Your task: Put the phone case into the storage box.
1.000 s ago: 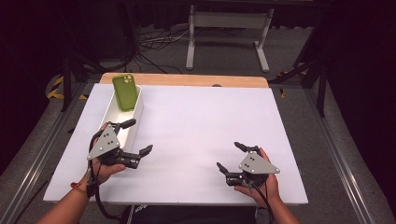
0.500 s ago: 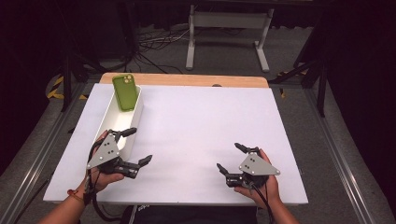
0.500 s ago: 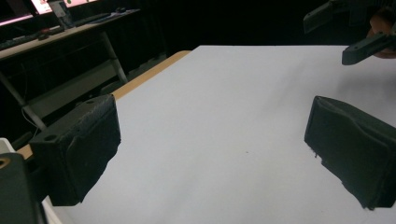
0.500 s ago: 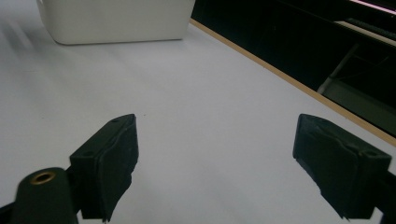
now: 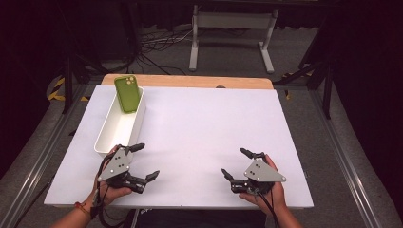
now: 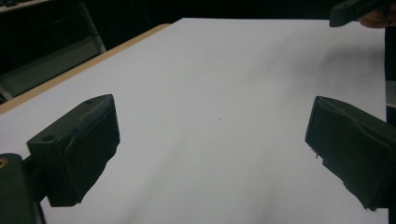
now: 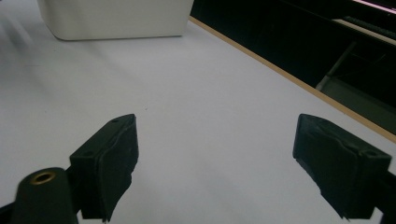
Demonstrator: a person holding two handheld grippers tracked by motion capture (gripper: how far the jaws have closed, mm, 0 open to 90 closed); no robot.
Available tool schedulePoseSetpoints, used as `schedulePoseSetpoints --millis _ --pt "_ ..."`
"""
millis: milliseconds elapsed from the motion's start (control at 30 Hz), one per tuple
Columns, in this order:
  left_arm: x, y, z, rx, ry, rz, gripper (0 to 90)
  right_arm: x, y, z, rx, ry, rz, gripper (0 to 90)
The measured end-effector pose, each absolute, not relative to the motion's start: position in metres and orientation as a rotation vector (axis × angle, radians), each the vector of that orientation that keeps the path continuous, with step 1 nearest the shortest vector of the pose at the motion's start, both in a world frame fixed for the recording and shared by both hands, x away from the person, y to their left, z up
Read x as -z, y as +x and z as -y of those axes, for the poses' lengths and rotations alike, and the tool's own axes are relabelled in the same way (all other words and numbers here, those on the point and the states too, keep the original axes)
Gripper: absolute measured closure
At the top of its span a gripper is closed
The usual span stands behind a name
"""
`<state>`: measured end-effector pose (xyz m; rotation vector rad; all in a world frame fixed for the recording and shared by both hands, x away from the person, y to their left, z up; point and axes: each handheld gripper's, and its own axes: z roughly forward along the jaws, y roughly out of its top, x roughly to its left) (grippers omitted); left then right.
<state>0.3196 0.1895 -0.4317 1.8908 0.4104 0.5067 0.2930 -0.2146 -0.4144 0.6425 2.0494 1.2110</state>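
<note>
Bin (image 5: 119, 130), phone (image 5: 128, 93) inside | left hand-held gripper (image 5: 144, 161) wide, near | right hand-held gripper (image 5: 236, 163) wide

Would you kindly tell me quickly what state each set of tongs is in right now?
Left tongs: open, holding nothing, jaws wide apart.
Right tongs: open, holding nothing.

Tray (image 5: 110, 135) sits at table's (image 5: 214, 123) far-left part; phone (image 5: 128, 93) leans in tray's far end. Left gripper (image 5: 141, 161) just in front of tray, near edge. Right gripper (image 5: 236, 163) opposite, near-right, well apart.
</note>
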Motion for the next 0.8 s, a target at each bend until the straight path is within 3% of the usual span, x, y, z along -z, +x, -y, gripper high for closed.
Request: schedulePoseSetpoints --millis 800 --pt "0.4307 0.3184 -0.1978 -0.513 1.872 -0.431 3.5 0.4139 0.2896 0.2091 -1.240 0.646 -2.083 14.4"
